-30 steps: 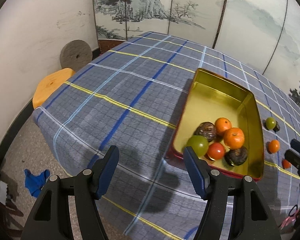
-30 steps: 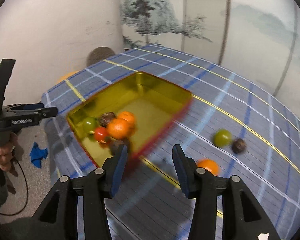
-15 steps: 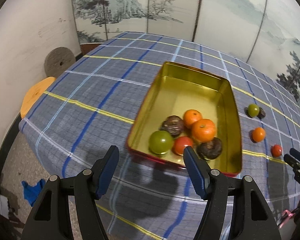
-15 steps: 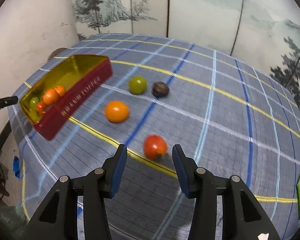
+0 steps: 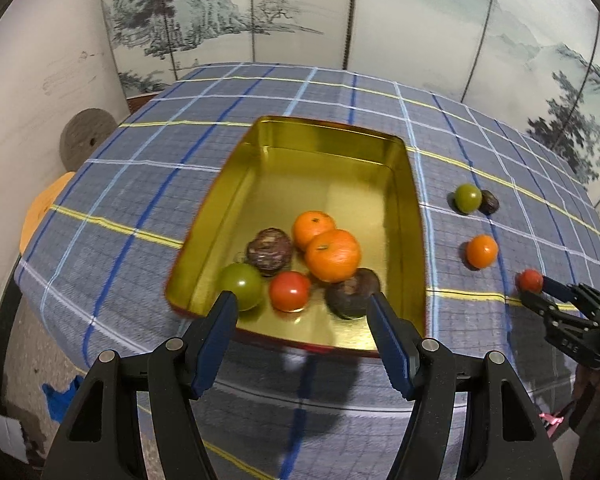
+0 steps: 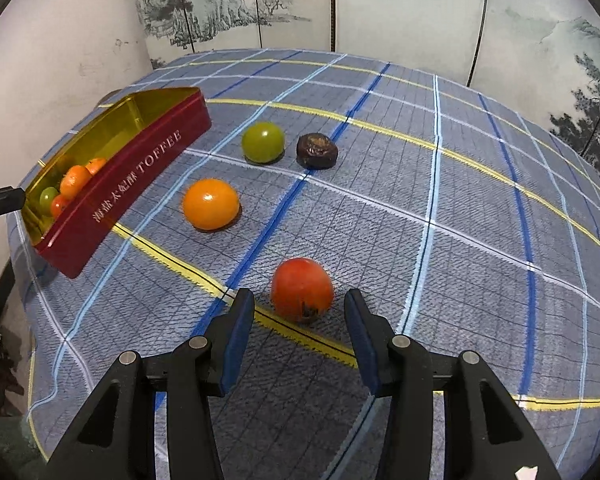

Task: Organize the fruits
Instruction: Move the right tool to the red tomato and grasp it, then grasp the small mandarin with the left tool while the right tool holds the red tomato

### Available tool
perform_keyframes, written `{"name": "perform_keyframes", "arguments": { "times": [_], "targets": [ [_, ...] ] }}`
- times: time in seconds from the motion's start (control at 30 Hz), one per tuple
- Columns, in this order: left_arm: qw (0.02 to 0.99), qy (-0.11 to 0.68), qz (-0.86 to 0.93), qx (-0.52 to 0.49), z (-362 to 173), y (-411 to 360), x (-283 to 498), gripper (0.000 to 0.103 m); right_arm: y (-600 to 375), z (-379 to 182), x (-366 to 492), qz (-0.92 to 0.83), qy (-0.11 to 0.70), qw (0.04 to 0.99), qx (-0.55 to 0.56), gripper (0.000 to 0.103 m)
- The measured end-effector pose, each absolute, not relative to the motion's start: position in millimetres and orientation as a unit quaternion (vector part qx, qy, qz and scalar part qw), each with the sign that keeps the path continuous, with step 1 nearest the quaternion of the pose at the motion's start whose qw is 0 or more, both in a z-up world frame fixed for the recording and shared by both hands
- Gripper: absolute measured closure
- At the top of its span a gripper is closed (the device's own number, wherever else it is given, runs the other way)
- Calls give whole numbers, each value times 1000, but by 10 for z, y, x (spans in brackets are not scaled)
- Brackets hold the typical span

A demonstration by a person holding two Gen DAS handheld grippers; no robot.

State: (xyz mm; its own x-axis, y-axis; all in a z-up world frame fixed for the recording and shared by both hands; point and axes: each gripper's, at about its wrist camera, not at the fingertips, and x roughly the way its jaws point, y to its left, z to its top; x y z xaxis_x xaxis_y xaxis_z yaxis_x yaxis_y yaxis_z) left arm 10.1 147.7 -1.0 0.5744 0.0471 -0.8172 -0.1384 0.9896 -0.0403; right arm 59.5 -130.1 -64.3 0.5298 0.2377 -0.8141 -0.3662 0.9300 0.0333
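Right wrist view, nearest first: our right tongs (image 6: 299, 320) stand apart with nothing pressed between the blue pads, and the small round red tomato-like fruit (image 6: 302, 289) sits on the checked blue cloth of the bench (image 6: 460, 200) just ahead of the gap, not yet inside it. We judge the jaws are lined up this way so a short push forward will bracket that fruit. Beyond it lie a glossy round orange fruit (image 6: 211, 204), then a round green fruit (image 6: 263, 142) just beside a wrinkled dark brown fruit (image 6: 317, 151). These four loose ones are what is left to gather.

To the left sits the red toffee tin with a gold inside (image 6: 140, 160). In the left wrist view our left tongs (image 5: 302, 322) hang apart and empty over its near rim, seemingly waiting. Six fruits already crowd the tin's near end, leaving the far end free. Furthest back stands a painted folding screen (image 6: 400, 12).
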Motion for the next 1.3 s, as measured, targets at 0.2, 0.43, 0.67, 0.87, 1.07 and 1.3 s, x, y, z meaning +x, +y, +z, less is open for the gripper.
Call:
{"name": "perform_keyframes", "arguments": {
  "times": [0.2, 0.43, 0.67, 0.87, 1.07, 1.3],
  "targets": [
    [885, 463, 34, -37, -28, 1281, 195, 36, -1282, -706, 649, 175, 452, 871, -78, 64],
    [885, 464, 9, -23, -28, 1015, 311, 36, -1272, -706, 614, 179, 445, 873, -85, 73],
    [882, 471, -19, -22, -58, 741, 469, 36, -1378, -705, 648, 161, 438, 880, -88, 74],
    [881, 471, -37, -9, -63, 491, 620, 36, -1687, -713, 909, 126, 437, 888, -70, 74],
    [879, 475, -47, 1, -111, 271, 820, 36, -2043, -725, 1129, 88, 434, 895, -47, 74],
    [871, 488, -58, 10, -229, 93, 975, 36, -2313, -735, 1211, 65, 430, 899, -41, 74]
  ]
}}
